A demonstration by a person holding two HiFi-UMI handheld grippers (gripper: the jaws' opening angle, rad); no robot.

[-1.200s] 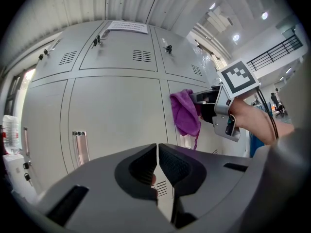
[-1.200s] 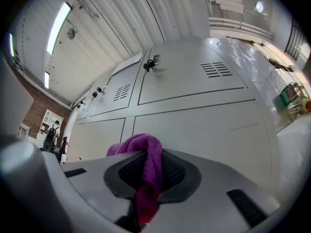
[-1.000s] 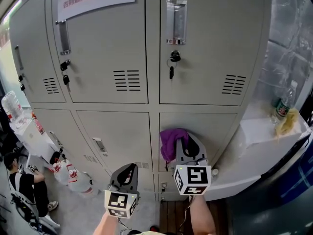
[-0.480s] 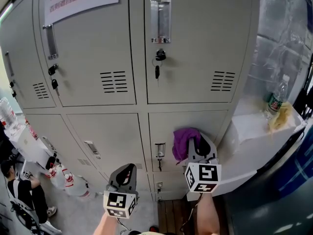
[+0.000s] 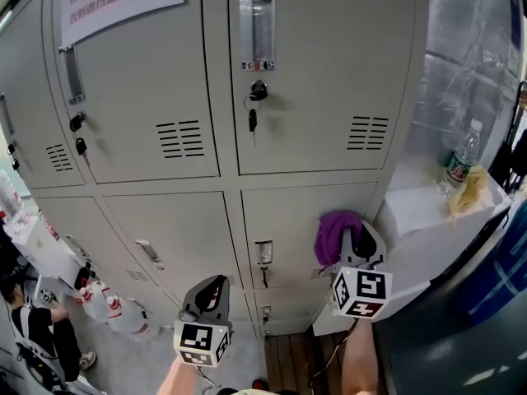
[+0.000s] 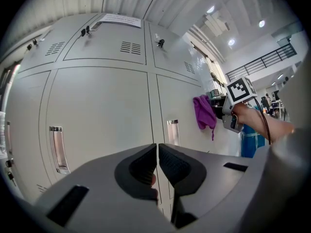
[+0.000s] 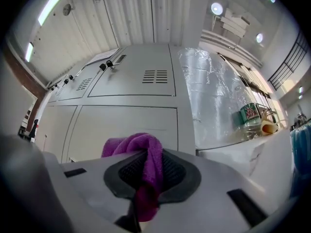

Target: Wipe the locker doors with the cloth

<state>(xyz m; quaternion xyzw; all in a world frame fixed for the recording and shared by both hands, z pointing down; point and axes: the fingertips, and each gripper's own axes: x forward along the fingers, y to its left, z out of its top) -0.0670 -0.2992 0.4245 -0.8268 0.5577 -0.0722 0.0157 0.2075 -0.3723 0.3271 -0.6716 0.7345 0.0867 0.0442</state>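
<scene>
While the person faces the bank of pale grey metal locker doors (image 5: 321,81), the right gripper (image 5: 362,239) sits at the lower right of the head view, its jaws clamped on a soft purple cloth (image 5: 333,233). The cloth bunches above the jaws in front of the lower right door; I cannot tell whether it touches the metal. The left gripper (image 5: 214,290) hovers low at the centre, jaws pressed together with nothing between them, clear of the doors. A small bunch of keys (image 5: 252,120) dangles from the upper door's lock. Near the right edge, a clear plastic bottle with a green label (image 5: 458,159) stands on a white ledge (image 5: 428,212).
</scene>
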